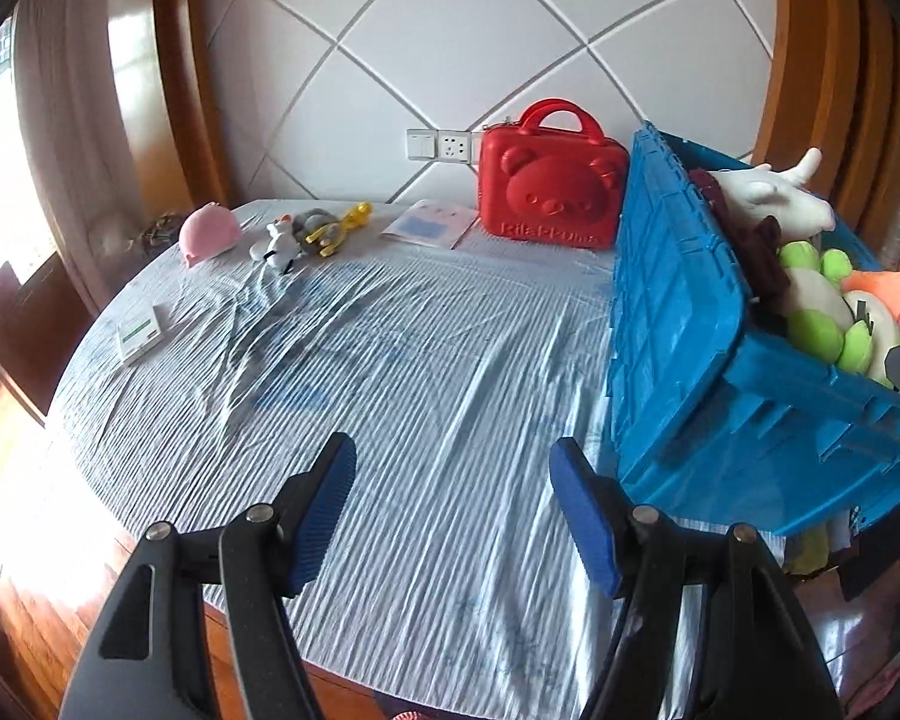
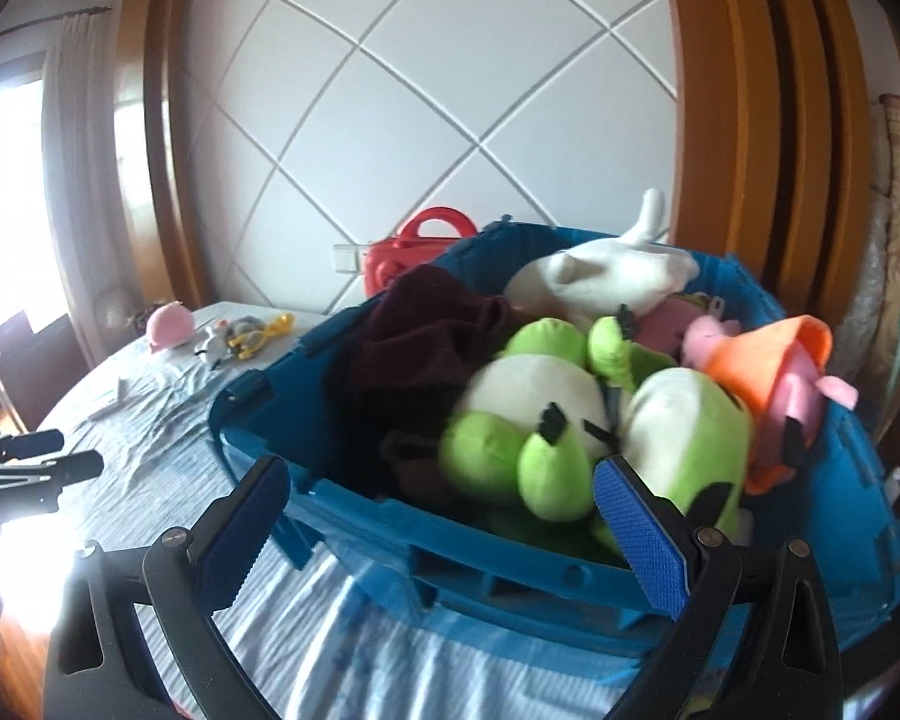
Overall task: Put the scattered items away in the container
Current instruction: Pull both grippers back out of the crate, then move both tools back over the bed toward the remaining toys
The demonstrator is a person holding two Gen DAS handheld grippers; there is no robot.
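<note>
While a pale blue, wrinkled sheet (image 1: pixel 426 360) covers the bed (image 1: pixel 108 456), the left hand-held gripper (image 1: pixel 453 507) hangs over it with its blue pads wide apart and nothing between them. At 3 o'clock in the left view stands the blue crate (image 1: pixel 690 324), heaped with plush toys: a green frog (image 2: pixel 546 420), a white plush (image 2: pixel 606 270), a dark red cloth (image 2: pixel 426 318) and an orange-and-pink toy (image 2: pixel 774 360). The right hand-held gripper (image 2: pixel 444 516) hovers at the crate's near rim, fingers spread and empty, the frog just beyond them.

Scattered things lie at the far edge of the bed, around 11 o'clock in the left view: a pink toy (image 1: pixel 209 233), a small white figure (image 1: pixel 279 243), and a grey and yellow toy (image 1: pixel 336 225) touching it. A booklet (image 1: pixel 429 223) lies at 12 o'clock, just beside a red bear case (image 1: pixel 549 192). A small white box (image 1: pixel 141 333) sits at 9 o'clock.

Behind the bed rises a white padded wall (image 1: pixel 450 48) with diamond seams, a switch and socket (image 1: pixel 438 145), and wooden frames either side. Bright light falls on the wood floor (image 1: pixel 24 516) at 8 o'clock.
</note>
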